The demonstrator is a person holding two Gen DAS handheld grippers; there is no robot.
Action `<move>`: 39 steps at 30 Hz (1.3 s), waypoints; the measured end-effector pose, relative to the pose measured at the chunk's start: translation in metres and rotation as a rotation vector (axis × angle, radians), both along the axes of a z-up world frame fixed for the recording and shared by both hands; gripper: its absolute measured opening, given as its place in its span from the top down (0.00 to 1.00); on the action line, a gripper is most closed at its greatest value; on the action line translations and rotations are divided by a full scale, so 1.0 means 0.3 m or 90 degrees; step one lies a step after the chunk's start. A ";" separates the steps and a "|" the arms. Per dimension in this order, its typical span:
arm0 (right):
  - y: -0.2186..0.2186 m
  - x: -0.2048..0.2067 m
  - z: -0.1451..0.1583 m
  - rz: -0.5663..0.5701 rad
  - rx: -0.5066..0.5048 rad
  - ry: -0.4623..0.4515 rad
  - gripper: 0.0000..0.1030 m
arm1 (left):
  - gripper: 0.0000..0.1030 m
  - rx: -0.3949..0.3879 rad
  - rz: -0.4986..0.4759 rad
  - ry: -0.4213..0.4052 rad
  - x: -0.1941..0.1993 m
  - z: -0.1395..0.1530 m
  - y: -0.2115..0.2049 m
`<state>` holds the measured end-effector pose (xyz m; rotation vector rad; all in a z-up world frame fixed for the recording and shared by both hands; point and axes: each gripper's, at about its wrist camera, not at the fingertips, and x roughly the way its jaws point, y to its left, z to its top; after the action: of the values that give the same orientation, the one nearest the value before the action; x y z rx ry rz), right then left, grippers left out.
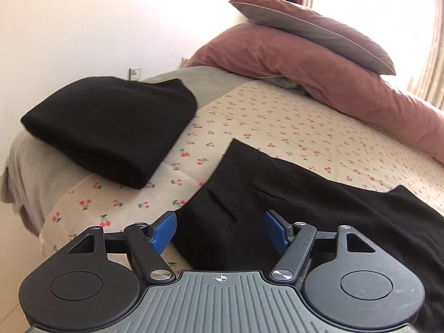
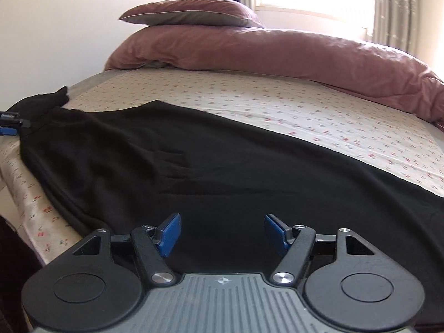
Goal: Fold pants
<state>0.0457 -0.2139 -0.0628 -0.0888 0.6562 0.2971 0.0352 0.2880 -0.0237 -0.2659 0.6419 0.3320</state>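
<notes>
Lying flat across the bed (image 2: 277, 105), black pants (image 2: 222, 166) are spread ready for folding. Left gripper (image 1: 220, 231) and right gripper (image 2: 222, 233) hover low over the cloth, fingers wide, holding nothing.

no readable words, brands or numbers are showing anywhere. the only sign is a small white crosshair mark sitting on the ribbed grey plate of the left gripper (image 1: 220, 229), and a matching one is sitting on the ribbed plate of the right gripper (image 2: 222, 231). a tiny white label is showing at the right wrist view's left edge, too blurred to read.
</notes>
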 end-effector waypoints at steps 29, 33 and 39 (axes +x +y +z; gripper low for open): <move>0.089 0.028 0.016 0.117 0.056 0.029 0.59 | 0.46 0.172 0.026 -0.008 -0.020 0.013 -0.104; -0.048 0.080 0.013 -0.060 0.032 -0.003 0.57 | 0.37 0.149 -0.086 -0.048 -0.009 0.043 -0.217; -0.330 0.177 -0.043 -0.273 0.058 -0.008 0.57 | 0.37 0.063 -0.331 -0.008 0.050 -0.006 -0.444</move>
<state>0.0988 -0.3130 -0.0758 0.1365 0.6317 -0.0876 0.0502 0.1549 -0.0257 -0.0012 0.6560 -0.1368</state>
